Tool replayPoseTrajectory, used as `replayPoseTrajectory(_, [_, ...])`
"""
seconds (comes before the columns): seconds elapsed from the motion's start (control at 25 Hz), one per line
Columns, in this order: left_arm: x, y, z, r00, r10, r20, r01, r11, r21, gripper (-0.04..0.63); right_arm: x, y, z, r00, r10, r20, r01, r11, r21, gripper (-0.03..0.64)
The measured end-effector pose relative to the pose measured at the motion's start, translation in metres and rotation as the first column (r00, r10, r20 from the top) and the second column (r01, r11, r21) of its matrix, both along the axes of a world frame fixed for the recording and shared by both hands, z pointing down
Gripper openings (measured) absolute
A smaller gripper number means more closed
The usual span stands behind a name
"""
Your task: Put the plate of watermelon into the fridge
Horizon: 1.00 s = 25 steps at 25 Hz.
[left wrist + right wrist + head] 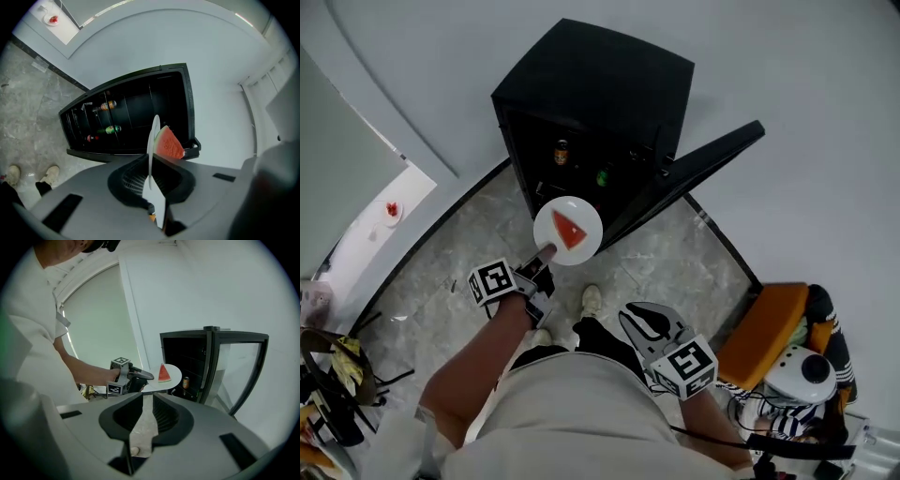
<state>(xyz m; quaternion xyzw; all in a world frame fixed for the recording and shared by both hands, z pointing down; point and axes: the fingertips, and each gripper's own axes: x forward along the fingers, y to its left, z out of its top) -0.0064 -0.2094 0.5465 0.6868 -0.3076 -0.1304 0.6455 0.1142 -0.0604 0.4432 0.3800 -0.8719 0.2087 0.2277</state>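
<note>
Jutting from left gripper (544, 255), rim pinched between its jaws: plate (551, 223) of watermelon (570, 231).

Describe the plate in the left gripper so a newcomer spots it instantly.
Find the black fridge with its door open. Just in front of its opening, the left gripper pinches the rim of a round white plate carrying one red watermelon wedge. The only other white dish with red on it sits far off on a white ledge.
</note>
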Motion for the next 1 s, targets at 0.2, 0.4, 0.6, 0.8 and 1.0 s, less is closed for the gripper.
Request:
replayPoseTrajectory(0.2, [0.036, -0.065, 0.022, 0.998, -0.061, -0.003, 0.061, 0.998, -0.003, 0.023, 0.038, -0.042, 0.008, 0.999, -0.039, 0.004, 0.039, 0.999, -0.025, 0.074])
replayPoseTrajectory(0.4, [0.058, -0.114, 0.050, 0.992, -0.122, 0.006, 0.122, 0.992, -0.024, 0.023, 0.058, -0.062, 0.017, 0.997, -0.081, 0.004, 0.081, 0.995, -0.057, 0.074])
replayPoseTrajectory(0.6, [0.069, -0.153, 0.080, 0.986, -0.164, 0.020, 0.165, 0.985, -0.046, 0.023, 0.074, -0.076, 0.022, 0.994, -0.104, -0.021, 0.102, 0.991, -0.083, 0.074])
replayPoseTrajectory(0.8, [0.075, -0.186, 0.113, 0.978, -0.206, 0.043, 0.209, 0.975, -0.075, 0.023, 0.089, -0.080, 0.029, 0.993, -0.106, -0.048, 0.100, 0.988, -0.118, 0.074])
replayPoseTrajectory(1.0, [0.080, -0.214, 0.142, 0.973, -0.225, 0.056, 0.230, 0.968, -0.105, 0.025, 0.096, -0.079, 0.037, 0.992, -0.100, -0.070, 0.088, 0.983, -0.162, 0.074])
